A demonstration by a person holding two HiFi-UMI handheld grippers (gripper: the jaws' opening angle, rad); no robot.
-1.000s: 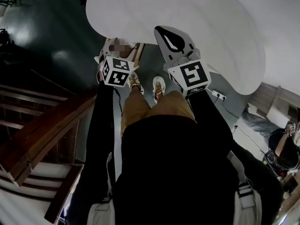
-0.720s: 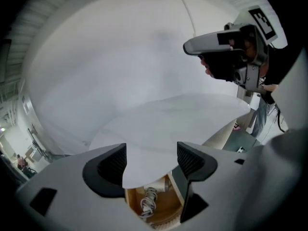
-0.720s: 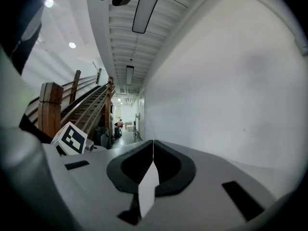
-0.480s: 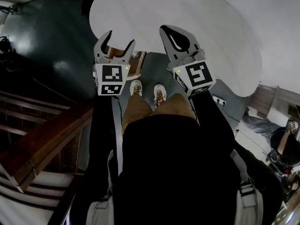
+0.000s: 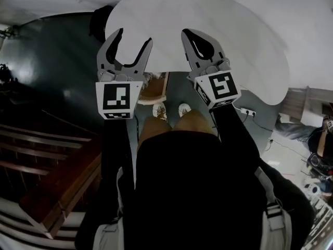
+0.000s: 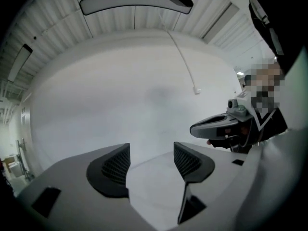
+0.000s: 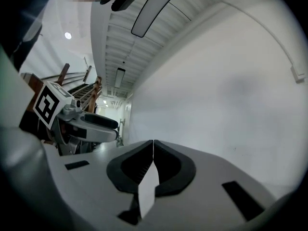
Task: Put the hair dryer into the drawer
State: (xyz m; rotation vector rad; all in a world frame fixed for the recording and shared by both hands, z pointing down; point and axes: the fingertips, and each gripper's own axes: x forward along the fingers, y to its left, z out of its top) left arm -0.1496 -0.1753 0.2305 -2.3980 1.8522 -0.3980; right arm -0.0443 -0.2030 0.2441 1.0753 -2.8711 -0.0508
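While its jaws are closing with nothing between them, the left hand-held gripper (image 5: 133, 38) stands open beside the right hand-held gripper (image 5: 187, 34), whose jaws meet empty, both held before a white surface (image 5: 234, 25); no view shows the hair dryer.

One left hand-held gripper (image 5: 133, 38), held out ahead of the body on a black-sleeved left arm (image 5: 115, 155), pointing far and roughly level, marker cube (image 5: 118, 99) at its near end; jaws apart and closing, nothing between them. One right hand-held gripper (image 5: 188, 34), just to its right on a black-sleeved right arm (image 5: 235, 134), also pointing far, its cube tilted; jaws pressed together, empty. The two are near each other but apart.
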